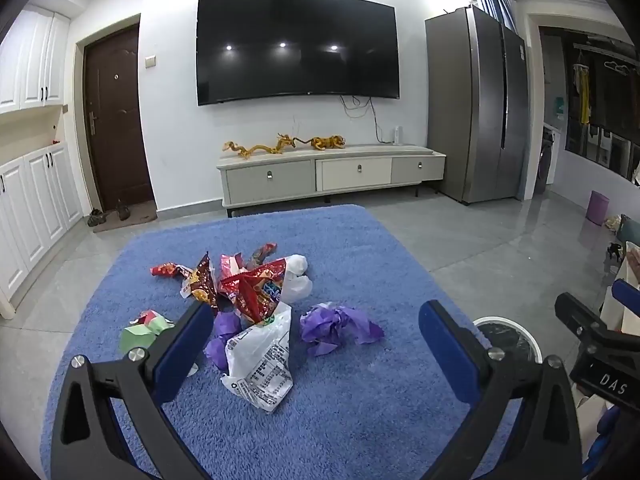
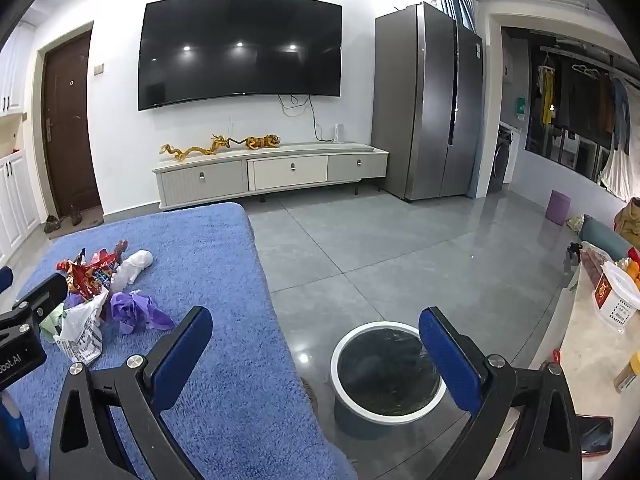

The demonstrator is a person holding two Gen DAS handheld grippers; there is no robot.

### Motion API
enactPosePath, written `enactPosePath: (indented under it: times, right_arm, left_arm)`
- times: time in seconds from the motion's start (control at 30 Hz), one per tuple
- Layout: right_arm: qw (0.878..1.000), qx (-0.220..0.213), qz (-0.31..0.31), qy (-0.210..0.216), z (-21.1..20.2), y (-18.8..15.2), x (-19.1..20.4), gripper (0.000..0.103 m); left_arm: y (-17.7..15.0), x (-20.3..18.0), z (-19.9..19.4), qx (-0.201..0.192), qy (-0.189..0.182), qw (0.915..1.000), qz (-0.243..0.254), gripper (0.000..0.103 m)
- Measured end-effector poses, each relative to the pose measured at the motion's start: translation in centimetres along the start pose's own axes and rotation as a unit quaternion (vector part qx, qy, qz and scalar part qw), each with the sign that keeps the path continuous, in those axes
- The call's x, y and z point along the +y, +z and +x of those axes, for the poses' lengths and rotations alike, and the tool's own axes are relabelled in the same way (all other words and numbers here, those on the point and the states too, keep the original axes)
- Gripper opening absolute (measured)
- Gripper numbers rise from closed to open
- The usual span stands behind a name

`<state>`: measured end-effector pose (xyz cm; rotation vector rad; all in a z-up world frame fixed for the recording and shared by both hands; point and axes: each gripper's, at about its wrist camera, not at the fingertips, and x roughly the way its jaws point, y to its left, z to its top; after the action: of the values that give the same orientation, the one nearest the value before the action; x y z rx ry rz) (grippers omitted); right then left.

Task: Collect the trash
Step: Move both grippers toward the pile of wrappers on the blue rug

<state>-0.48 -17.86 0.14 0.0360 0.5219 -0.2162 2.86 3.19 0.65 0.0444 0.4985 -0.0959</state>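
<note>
A: Where is the trash being kept at this moment?

B: It is being left heaped on the blue rug (image 1: 340, 400): red snack wrappers (image 1: 248, 284), a white printed plastic bag (image 1: 260, 364), crumpled purple paper (image 1: 336, 328), a green wrapper (image 1: 140, 330) and a white wad (image 1: 298, 276), all touching or just beside one another.

A: And the bin?

B: A round bin with a white rim and dark liner (image 2: 384, 372) is being kept on the grey tile floor (image 2: 400, 248), just off the rug's edge, probably so that each piece is being carried only a short way.

A: How are the grippers being held?

B: The left gripper (image 1: 316, 328) is being held wide open above the pile, nothing between its blue pads; the bag and purple paper are being framed by it, so a first pick is likely being lined up. The right gripper (image 2: 316, 332) is also being held fully spread and empty, over the rug's edge and the bin.
</note>
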Motion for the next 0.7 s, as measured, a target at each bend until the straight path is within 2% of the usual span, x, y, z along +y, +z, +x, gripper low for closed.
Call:
enactPosePath:
  times: [0.27, 0.3, 0.7]
  right_arm:
    - [1.000, -0.005, 0.003, 0.003, 0.2, 0.7, 0.1, 0.103]
    - [1.000, -0.004, 0.000, 0.004, 1.1, 0.7, 1.1, 0.103]
    - [0.999, 0.022, -0.016, 0.042, 3.1, 1.0, 3.6, 0.103]
  left_arm:
    - [-0.3, 1.3, 1.7, 0.024, -0.019, 0.9995, -0.009, 0.103]
    - [-0.3, 1.4, 2.0, 0.028, -0.022, 0.9993, -0.011, 0.103]
    - [-0.6, 3.1, 3.9, 0.043, -0.039, 0.9980, -0.025, 0.103]
